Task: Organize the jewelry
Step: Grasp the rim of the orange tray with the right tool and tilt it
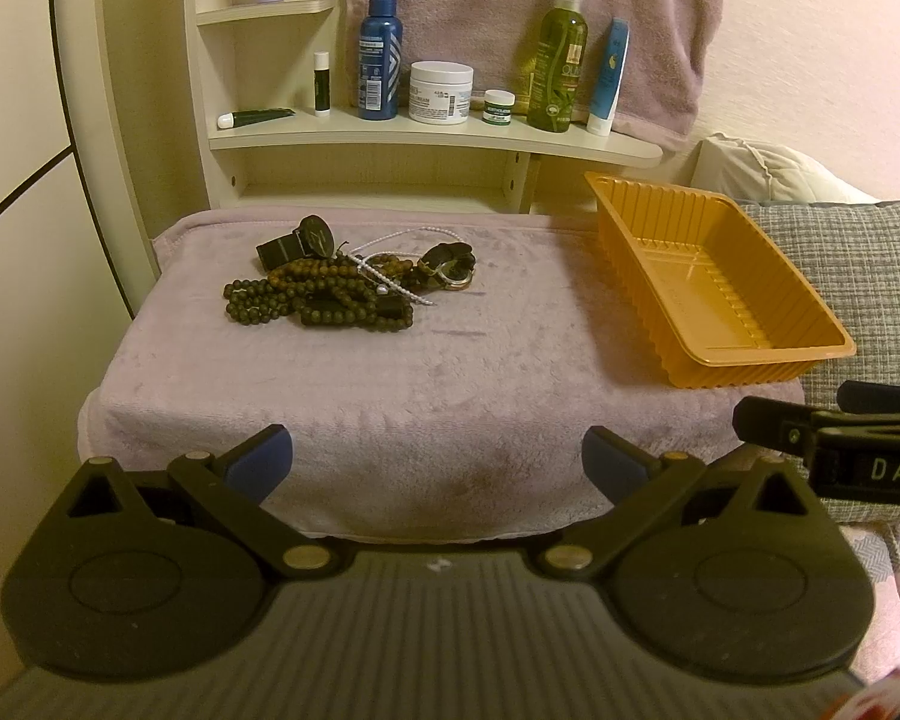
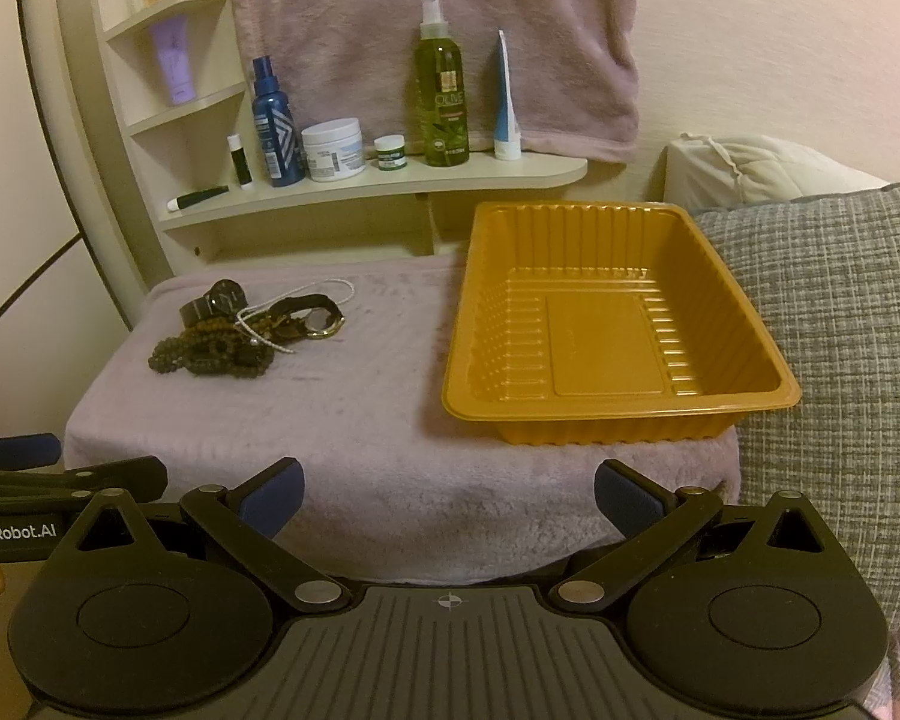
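A tangled pile of jewelry (image 1: 354, 285) lies on a pink towel-covered stand (image 1: 390, 408): dark wooden bead strands (image 1: 306, 300), a thin pearl chain (image 1: 390, 264), a black watch (image 1: 306, 240) and a gold-rimmed watch (image 1: 450, 267). An empty orange plastic tray (image 1: 744, 354) sits at the stand's right end. In the right wrist view the pile (image 2: 240, 330) is to the left of the tray (image 2: 744, 408). My left gripper (image 1: 438, 462) is open, well short of the pile. My right gripper (image 2: 447, 495) is open too, in front of the tray.
A shelf (image 1: 426, 135) behind the stand carries several cosmetic bottles, jars and tubes. A pink towel (image 1: 510, 12) hangs on the wall. A grey checked cushion (image 2: 840, 330) presses against the tray's right side, with a white pillow (image 2: 750, 168) behind it.
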